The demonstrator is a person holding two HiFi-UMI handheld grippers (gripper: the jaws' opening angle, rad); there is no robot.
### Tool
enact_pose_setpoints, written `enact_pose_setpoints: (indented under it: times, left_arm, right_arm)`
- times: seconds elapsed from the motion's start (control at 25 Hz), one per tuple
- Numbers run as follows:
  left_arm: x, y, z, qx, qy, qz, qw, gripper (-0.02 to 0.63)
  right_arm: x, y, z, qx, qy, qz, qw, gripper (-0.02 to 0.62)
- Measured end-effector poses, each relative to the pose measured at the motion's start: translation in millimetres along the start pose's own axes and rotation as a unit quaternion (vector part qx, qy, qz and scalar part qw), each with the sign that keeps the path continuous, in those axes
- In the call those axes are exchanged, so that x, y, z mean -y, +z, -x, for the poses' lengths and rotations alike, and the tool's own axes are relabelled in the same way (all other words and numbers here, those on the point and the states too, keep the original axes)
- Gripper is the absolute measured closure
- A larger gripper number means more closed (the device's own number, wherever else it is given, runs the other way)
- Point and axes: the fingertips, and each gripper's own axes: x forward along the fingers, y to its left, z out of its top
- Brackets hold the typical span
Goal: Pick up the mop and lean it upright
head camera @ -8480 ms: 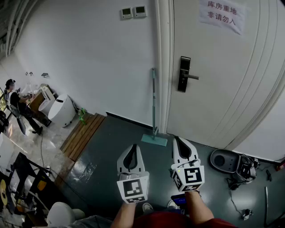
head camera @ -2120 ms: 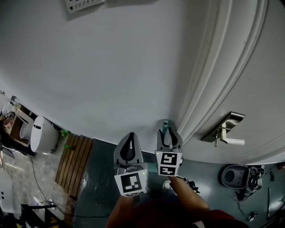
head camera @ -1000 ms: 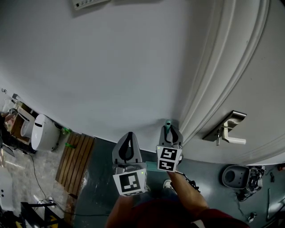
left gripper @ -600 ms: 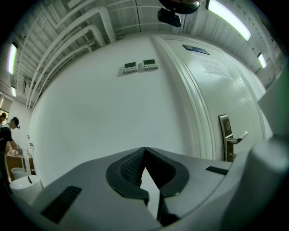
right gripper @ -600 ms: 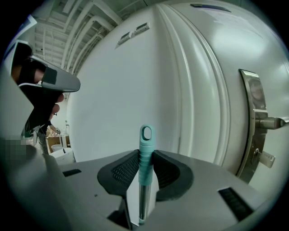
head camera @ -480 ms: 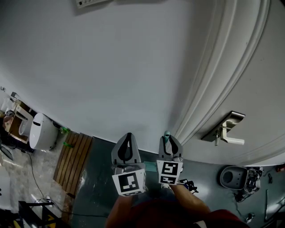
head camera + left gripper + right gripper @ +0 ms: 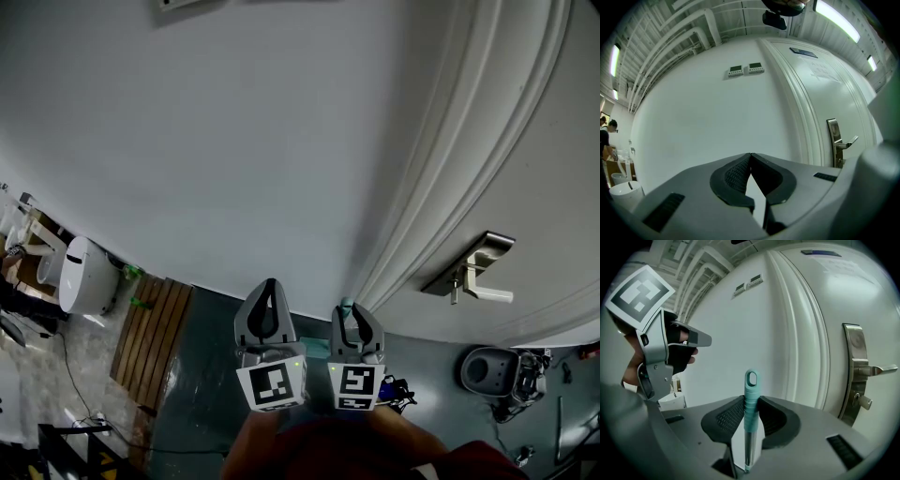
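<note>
Right gripper view shows the right tongs [image 7: 751, 409] clamped on the mop [image 7: 750, 397] at its ribbed teal sleeve [image 7: 750, 390], just under the hanging loop [image 7: 751, 372]. The pole stands upright close to the wall [image 7: 722, 333], beside the door frame [image 7: 797, 333]. Left tongs [image 7: 750, 157] are pressed together on nothing. I judge the mop light, stiff and long, with a slippery metal shaft [image 7: 749, 446], so the sleeve is the best hold. Count: one mop, two tongs, one door [image 7: 862, 301], one lever handle [image 7: 876, 370], two wall panels [image 7: 736, 71].
</note>
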Motion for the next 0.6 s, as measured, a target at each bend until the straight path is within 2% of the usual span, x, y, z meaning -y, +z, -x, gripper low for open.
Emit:
enact_pose_setpoints:
  times: [0.4,0.6]
  left_arm:
    - [-4,1,-1,0.0,0.007,-0.002,1.0,0.591]
    - [-6,4,2,0.003,0.011,-0.002,0.9999,0.591]
  right_arm:
    - [-4,3,4,-0.01,0.018,-0.015,1.0,0.488]
    - [-7,17,13,0.003,0.026,-0.015,1.0,0.489]
